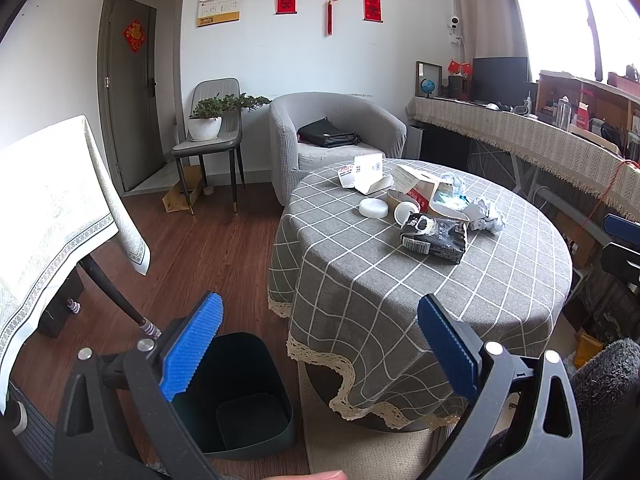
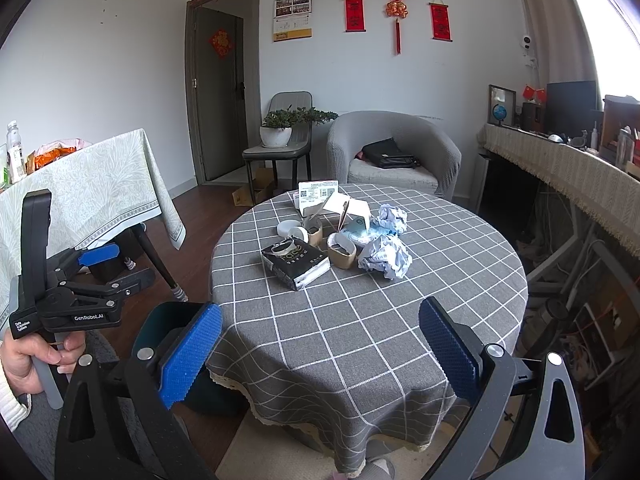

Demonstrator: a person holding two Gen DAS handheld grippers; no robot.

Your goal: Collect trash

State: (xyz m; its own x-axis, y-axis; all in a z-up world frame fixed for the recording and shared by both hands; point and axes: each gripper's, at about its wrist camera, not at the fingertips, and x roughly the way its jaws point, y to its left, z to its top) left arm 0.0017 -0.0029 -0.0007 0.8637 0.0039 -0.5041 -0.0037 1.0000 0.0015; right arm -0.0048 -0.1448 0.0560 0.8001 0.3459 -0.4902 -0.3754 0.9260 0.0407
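Both tongs gape wide and hold nothing: left tongs (image 1: 320, 344) hover above the dark green plastic bin (image 1: 240, 396) on the floor at seven o'clock of the round, grey-checked worktop (image 2: 360, 320); right tongs (image 2: 320, 344) hang over its near edge. Trash clusters past the worktop's centre, toward twelve o'clock: a black crumpled packet (image 2: 296, 262), crumpled white paper balls (image 2: 386, 256), brown paper cups (image 2: 342, 252).

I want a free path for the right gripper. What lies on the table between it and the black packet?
Nothing: in the right wrist view only bare checked tablecloth lies between the right gripper and the black packet.
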